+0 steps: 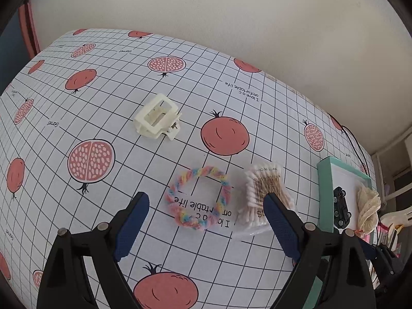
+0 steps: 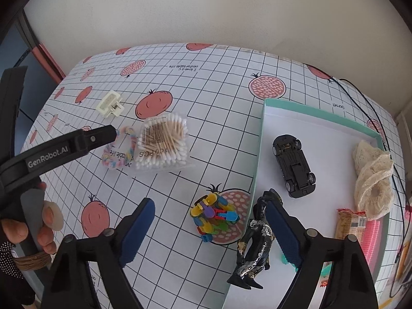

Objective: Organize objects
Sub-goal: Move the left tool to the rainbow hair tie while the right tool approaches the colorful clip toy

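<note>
In the left wrist view my left gripper [image 1: 206,221] is open, low over a rainbow scrunchie [image 1: 198,198] that lies between its blue pads. A bag of cotton swabs [image 1: 265,193] sits by the right pad, and a white hair claw [image 1: 157,118] lies farther off. My right gripper [image 2: 211,231] is open above a pile of coloured clips [image 2: 213,216]. A black figurine [image 2: 255,239] leans at the teal box's left wall [image 2: 260,139], close to the right pad; I cannot tell if they touch. The scrunchie [image 2: 119,152], swabs [image 2: 162,144] and claw [image 2: 109,104] also show here.
The teal box holds an upturned black toy car [image 2: 293,164], a cream lace cloth [image 2: 373,180], a snack bar [image 2: 351,224] and something pink [image 2: 373,237]. A black cable [image 2: 360,97] runs behind it. A hand [image 2: 38,226] holds the left gripper's handle. The wall is beyond the table.
</note>
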Demonstrator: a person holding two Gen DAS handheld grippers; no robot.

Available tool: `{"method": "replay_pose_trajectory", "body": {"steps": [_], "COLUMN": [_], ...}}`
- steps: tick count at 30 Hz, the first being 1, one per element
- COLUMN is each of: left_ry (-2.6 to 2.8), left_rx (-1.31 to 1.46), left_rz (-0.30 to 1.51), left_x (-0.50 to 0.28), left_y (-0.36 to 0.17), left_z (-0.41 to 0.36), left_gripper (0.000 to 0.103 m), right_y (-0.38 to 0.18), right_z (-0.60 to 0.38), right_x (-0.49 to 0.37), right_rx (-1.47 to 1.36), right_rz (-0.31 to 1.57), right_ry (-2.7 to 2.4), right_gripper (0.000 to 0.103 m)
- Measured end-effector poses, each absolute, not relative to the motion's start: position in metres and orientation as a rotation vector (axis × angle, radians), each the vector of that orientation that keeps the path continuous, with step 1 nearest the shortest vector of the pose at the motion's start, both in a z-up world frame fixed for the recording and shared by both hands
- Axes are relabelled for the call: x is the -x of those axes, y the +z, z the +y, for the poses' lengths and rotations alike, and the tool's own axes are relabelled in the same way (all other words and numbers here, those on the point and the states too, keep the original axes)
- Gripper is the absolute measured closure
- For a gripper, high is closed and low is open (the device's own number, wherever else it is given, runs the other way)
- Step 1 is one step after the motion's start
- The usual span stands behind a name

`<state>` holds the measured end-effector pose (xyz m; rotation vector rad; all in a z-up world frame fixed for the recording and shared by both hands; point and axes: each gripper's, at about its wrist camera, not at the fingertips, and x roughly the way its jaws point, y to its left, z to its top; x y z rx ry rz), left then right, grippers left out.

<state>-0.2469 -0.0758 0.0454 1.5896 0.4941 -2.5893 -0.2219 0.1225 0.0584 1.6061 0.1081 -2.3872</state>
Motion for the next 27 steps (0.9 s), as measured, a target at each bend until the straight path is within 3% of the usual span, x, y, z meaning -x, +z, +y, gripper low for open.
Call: {"method": "replay_pose_trajectory", "body": {"steps": [7,12,18,27], "left_ry": [-2.579,-2.535,-2.510,-2.482], "left_rx": [-1.599,-1.620,-1.636,-1.663], "left_rz": [0.487,0.496,0.428,0.384], "left_x": [0.252,0.253,0.253,0.251], "left_y": [0.030,0.021,0.016,0.011], "left_z": [-0.081,-0.089,-0.085,-0.082], "left_gripper": [0.024,0.044,0.057,0.059], "right_y": [0.047,0.040,0.032,0.022], "right_z": [0.117,0.114,0.109,0.111], "right_x": [0.225,0.225,0.224,0.225], "right_rx": [-1.623,-1.635,-1.653,-1.686], "right_rz": [0.144,0.176,0.205,0.202], "right_ry": [-2.354,-2.338,-2.319,-2.310], "right_gripper": [0.023,0.031,0.036,0.052]}}
